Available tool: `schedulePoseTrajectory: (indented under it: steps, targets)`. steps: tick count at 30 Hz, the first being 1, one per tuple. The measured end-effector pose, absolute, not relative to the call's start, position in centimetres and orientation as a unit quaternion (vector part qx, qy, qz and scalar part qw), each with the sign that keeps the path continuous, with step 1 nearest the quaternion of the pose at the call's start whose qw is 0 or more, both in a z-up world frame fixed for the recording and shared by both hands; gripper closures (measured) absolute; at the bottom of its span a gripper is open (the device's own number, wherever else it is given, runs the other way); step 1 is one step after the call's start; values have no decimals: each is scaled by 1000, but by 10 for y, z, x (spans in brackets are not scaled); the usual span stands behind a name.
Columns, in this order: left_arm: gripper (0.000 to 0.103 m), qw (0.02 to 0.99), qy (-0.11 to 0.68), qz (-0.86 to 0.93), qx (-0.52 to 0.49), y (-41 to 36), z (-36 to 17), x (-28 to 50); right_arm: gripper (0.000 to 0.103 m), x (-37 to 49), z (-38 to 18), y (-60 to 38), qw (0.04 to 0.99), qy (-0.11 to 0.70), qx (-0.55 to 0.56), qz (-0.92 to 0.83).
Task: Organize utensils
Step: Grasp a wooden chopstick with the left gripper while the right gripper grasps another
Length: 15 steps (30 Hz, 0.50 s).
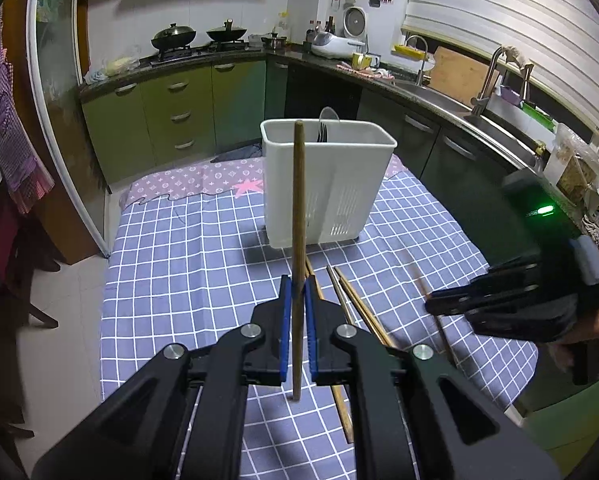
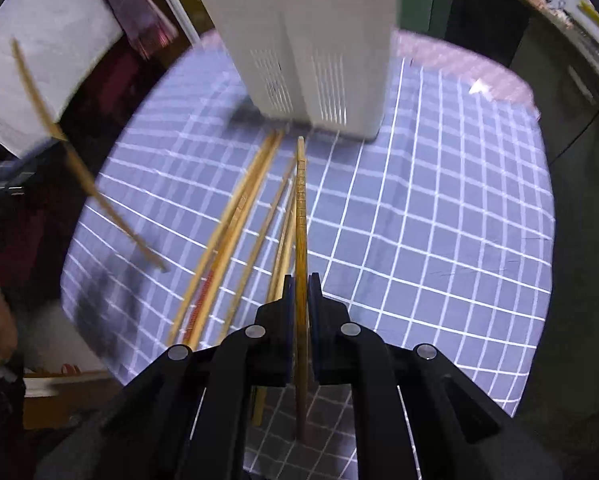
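The left tongs [image 1: 298, 286] are clamped on a chopstick [image 1: 298, 200] that stands upright, above the checked table [image 1: 179, 264], in front of the white utensil holder [image 1: 339, 184]. Loose chopsticks [image 2: 235, 232] lie on the cloth between. The right tongs [image 2: 301, 284] pinch another chopstick [image 2: 300, 208] pointing toward the holder's base.

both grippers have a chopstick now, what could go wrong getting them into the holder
1. The left hand-held gripper pinches its brown wooden chopstick low on the shaft, so the long upper part could pivot or slip on the way to the white plastic utensil holder.
2. The right hand-held gripper holds its yellow wooden chopstick just above the loose chopsticks on the checked tablecloth; it might knock them.
3. Either tip may catch the holder's rim and tip it.
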<state>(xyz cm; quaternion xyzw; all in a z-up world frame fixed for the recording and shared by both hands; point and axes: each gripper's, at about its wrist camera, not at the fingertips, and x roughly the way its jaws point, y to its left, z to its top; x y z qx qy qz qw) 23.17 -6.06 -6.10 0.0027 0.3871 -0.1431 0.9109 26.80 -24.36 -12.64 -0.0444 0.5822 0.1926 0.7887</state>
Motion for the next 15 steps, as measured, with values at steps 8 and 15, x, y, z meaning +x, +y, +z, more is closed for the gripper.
schedulePoseTrajectory:
  steps: [8,15]
  targets:
    - [96,915,376,-145,9,-62,-52,225,96,222,-71,-283,833,509,-23,215]
    - [96,919,366,-147,12,-63,-42,222,96,213,-52,-286,845,487,-18,222]
